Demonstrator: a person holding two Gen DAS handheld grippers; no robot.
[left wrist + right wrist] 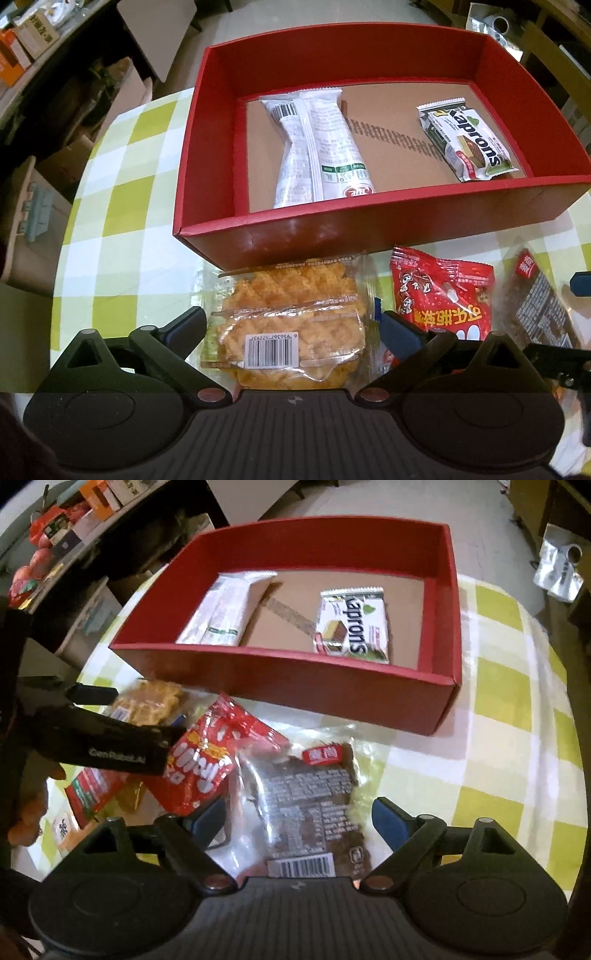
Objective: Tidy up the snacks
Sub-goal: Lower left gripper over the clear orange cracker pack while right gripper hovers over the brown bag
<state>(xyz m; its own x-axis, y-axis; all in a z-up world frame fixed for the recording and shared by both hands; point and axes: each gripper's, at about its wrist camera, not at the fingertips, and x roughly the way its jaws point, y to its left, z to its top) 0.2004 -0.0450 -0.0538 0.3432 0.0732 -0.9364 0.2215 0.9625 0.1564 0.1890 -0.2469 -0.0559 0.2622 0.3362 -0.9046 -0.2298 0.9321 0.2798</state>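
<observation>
Straddling waffle pack [286, 328], left gripper [291, 325] wide open, not gripping

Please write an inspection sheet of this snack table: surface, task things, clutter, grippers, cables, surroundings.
Surface: green-and-white checked tablecloth.
Task things: red cardboard box holds a long white wrapper and a Kaprons wafer pack; outside lie a clear-wrapped orange waffle cake, a red candy bag and a clear-wrapped brown cake.
Clutter: more small packets at the table edge.
Grippers: left gripper open around the waffle cake; right gripper open around the brown cake.
Cables: nothing seen.
Surroundings: cardboard boxes, shelves.
</observation>
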